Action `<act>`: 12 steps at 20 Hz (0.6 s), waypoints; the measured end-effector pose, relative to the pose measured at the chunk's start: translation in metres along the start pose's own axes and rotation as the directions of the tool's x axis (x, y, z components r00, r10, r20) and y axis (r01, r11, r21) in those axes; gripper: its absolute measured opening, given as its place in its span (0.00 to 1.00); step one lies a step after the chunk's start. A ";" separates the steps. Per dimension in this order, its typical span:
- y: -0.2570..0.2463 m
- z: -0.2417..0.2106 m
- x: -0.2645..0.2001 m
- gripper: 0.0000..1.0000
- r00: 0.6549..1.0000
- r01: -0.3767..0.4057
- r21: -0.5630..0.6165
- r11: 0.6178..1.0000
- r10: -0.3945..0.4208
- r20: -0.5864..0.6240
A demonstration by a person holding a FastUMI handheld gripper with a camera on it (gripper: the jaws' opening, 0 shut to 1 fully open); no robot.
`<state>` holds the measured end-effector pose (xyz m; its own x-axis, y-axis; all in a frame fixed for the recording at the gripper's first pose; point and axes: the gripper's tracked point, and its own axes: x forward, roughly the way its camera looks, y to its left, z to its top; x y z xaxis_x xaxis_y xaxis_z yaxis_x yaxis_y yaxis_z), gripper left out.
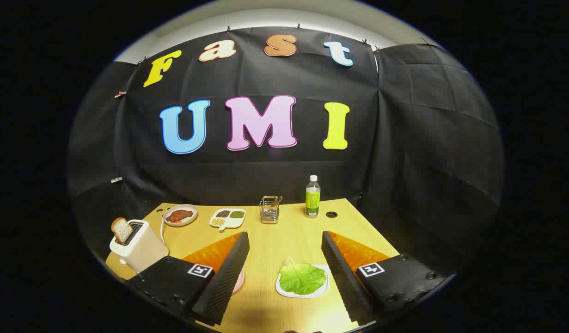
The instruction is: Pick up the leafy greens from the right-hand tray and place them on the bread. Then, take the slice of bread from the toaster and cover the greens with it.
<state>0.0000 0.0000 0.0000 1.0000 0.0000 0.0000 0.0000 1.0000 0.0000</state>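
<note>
On the wooden table point(284, 231), leafy greens point(302, 278) lie between the spread tool point(284, 273) fingers.

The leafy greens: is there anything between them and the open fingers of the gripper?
No. In the gripper view the leafy greens lie on a white tray between the open fingers of the gripper, with bare wooden table around them.

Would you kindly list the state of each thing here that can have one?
gripper: fingers open, holding nothing
leafy greens: lying on the white tray, between the fingers
bread slice: upright, sticking out of the toaster
bottle: upright, capped
plate of meat: flat on the table
</note>
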 end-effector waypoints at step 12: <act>0.003 -0.019 0.004 0.97 0.997 -0.025 -0.018 1.000 0.023 -0.068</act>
<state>0.0041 0.0035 -0.0193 0.9974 0.0233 -0.0679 -0.0246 0.9995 -0.0183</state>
